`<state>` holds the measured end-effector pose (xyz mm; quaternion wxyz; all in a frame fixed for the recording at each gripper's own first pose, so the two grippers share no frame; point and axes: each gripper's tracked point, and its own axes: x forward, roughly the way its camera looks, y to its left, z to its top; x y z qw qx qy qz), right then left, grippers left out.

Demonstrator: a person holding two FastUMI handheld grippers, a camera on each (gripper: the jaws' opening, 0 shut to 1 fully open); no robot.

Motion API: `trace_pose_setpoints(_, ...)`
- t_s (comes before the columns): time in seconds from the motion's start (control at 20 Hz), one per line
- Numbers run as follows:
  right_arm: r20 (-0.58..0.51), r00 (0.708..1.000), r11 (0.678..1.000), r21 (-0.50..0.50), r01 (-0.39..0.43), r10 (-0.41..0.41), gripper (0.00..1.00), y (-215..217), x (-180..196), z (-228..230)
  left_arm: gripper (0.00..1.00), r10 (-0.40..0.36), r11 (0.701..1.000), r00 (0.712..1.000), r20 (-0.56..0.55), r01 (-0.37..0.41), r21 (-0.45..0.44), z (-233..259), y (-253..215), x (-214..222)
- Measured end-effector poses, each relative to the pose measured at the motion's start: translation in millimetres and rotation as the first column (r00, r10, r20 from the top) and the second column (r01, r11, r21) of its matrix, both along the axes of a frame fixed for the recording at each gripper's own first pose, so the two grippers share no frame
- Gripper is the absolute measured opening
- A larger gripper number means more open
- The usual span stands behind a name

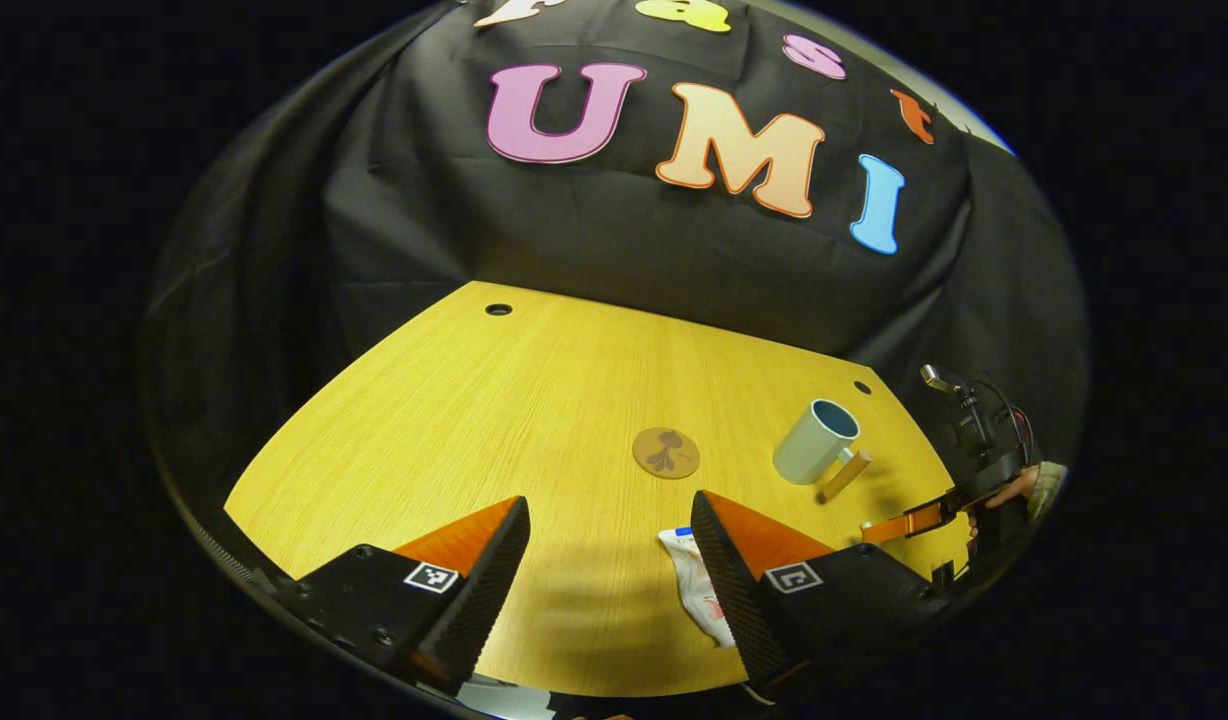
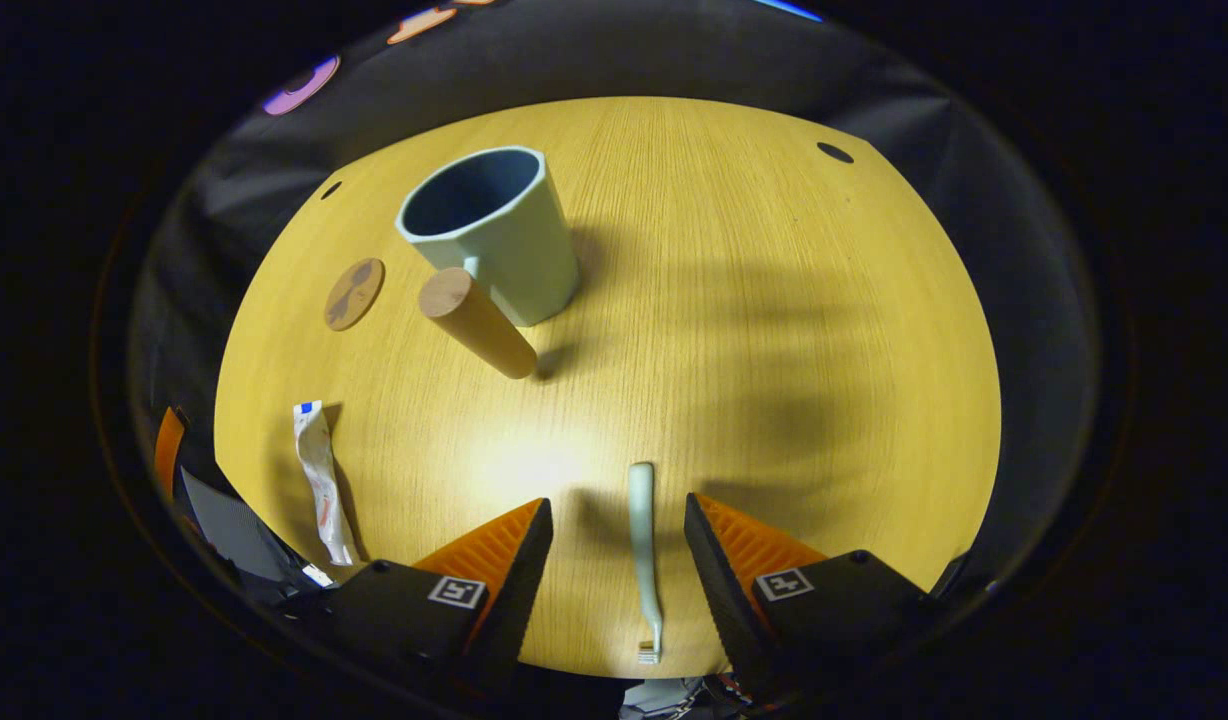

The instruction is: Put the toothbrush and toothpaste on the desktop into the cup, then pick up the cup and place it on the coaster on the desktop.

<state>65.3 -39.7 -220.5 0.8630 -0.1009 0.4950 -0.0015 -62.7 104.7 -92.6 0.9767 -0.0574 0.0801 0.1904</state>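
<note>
A pale green cup (image 2: 494, 235) with a wooden handle (image 2: 476, 322) stands upright on the yellow desktop (image 2: 754, 300); it is also the cup (image 1: 816, 441) at the right of the left gripper view. A round brown coaster (image 1: 666, 452) lies left of it, and shows as the coaster (image 2: 354, 293) in the right gripper view. The pale toothbrush (image 2: 644, 555) lies flat between the spread fingers of my open right gripper (image 2: 617, 530), touching neither. The white toothpaste tube (image 1: 696, 582) lies beside the right finger of my open left gripper (image 1: 611, 530); the tube (image 2: 319, 480) also shows at the left in the right gripper view.
The desktop (image 1: 494, 420) has small round holes near its far corners (image 1: 498, 309). Black cloth walls close off the back. The other gripper with a hand (image 1: 984, 490) is at the desk's right edge in the left gripper view.
</note>
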Motion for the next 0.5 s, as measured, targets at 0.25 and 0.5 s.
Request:
trace_pose_setpoints(0.25,-0.049,0.999,0.999,-0.05,0.001,-0.004,0.54,-8.0,3.4,-11.6,0.95,0.024,1.0,0.999,-0.024,-0.024,-0.015,-6.8,2.6,-1.6)
trace_pose_setpoints(0.5,-0.074,0.997,0.997,-0.076,-0.001,-0.005,0.44,-10.6,3.0,-17.7,0.94,0.017,1.0,0.999,-0.05,-0.017,0.003,-13.2,-1.8,0.2)
